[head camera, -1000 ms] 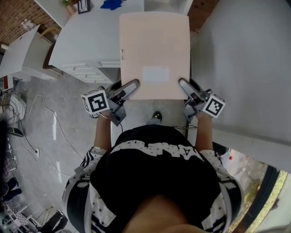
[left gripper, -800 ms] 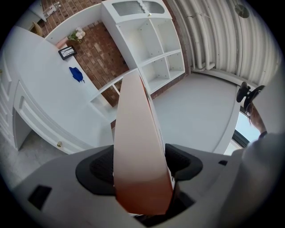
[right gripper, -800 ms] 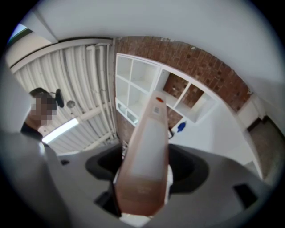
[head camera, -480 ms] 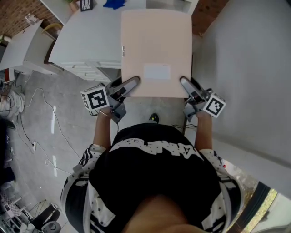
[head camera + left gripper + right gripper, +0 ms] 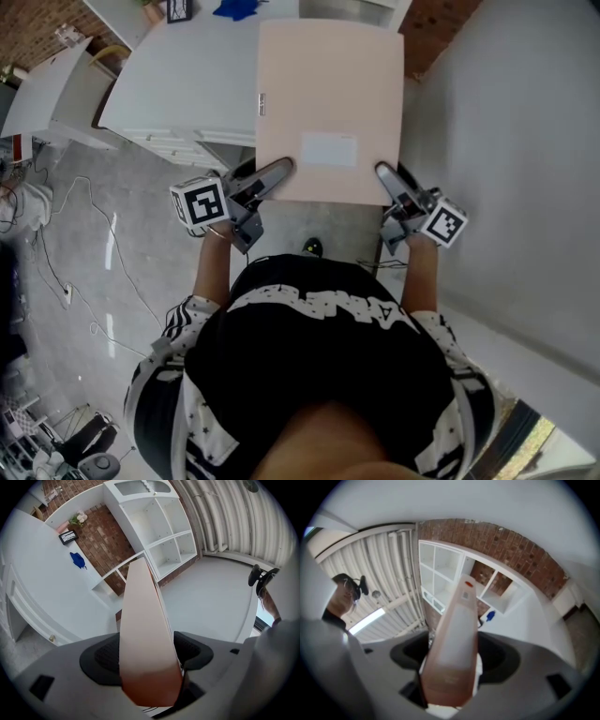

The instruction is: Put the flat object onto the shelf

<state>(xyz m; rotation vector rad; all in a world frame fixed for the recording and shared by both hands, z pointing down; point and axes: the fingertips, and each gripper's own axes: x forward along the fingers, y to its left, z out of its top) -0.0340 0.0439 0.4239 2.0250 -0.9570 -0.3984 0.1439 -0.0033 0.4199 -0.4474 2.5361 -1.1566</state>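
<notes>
A flat pale-pink rectangular box (image 5: 328, 103) with a white label is held level in front of the person, above the floor. My left gripper (image 5: 281, 171) is shut on its near left corner, and my right gripper (image 5: 384, 173) is shut on its near right corner. In the left gripper view the box (image 5: 143, 620) runs edge-on between the jaws toward a white cubby shelf (image 5: 159, 531). In the right gripper view the box (image 5: 457, 634) likewise sits clamped between the jaws, and the shelf (image 5: 440, 573) stands ahead against a brick wall.
A white table (image 5: 178, 75) lies at the left with a blue object (image 5: 230, 9) and a small dark frame (image 5: 176, 9) on it. A white wall (image 5: 506, 141) stands at the right. Cables (image 5: 94, 253) trail over the grey floor at the left.
The box and both grippers have shifted slightly to the right and forward in the head view as the person moves. Both grips are unchanged.
</notes>
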